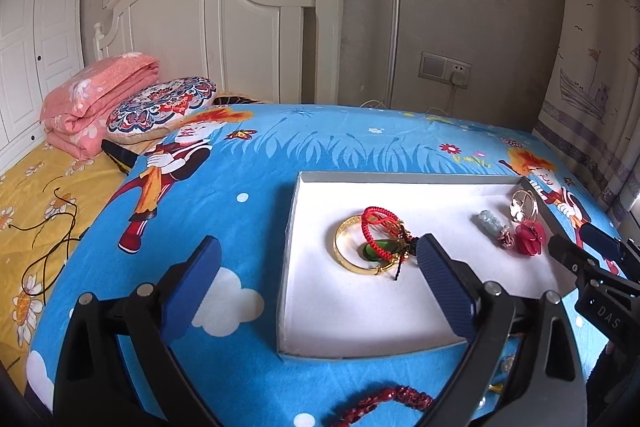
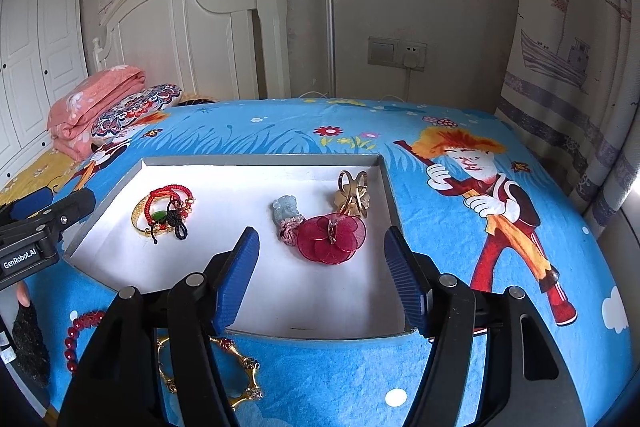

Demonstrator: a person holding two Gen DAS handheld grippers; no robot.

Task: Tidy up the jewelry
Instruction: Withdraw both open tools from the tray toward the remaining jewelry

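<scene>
A shallow white box (image 1: 304,183) (image 2: 384,163) lies on the blue cartoon bedsheet. In it lie a gold bangle (image 1: 347,257) (image 2: 138,217) tangled with a red cord bracelet (image 1: 378,223) (image 2: 170,193) and green pendant (image 1: 376,250), a pale blue stone charm (image 1: 490,221) (image 2: 285,209), a red flower brooch (image 1: 530,237) (image 2: 332,239) and a gold ring clasp (image 1: 524,205) (image 2: 352,193). Outside, near me, lie a red bead bracelet (image 1: 384,401) (image 2: 76,335) and a gold bamboo bangle (image 2: 240,363). My left gripper (image 1: 320,267) is open and empty over the box's left edge. My right gripper (image 2: 320,263) is open and empty just before the brooch.
A folded pink quilt (image 1: 96,99) and patterned pillow (image 1: 160,107) lie at the bed's head by the white headboard (image 1: 224,23). A black cord (image 1: 52,247) lies on the yellow sheet at left. A curtain (image 2: 568,47) hangs at right.
</scene>
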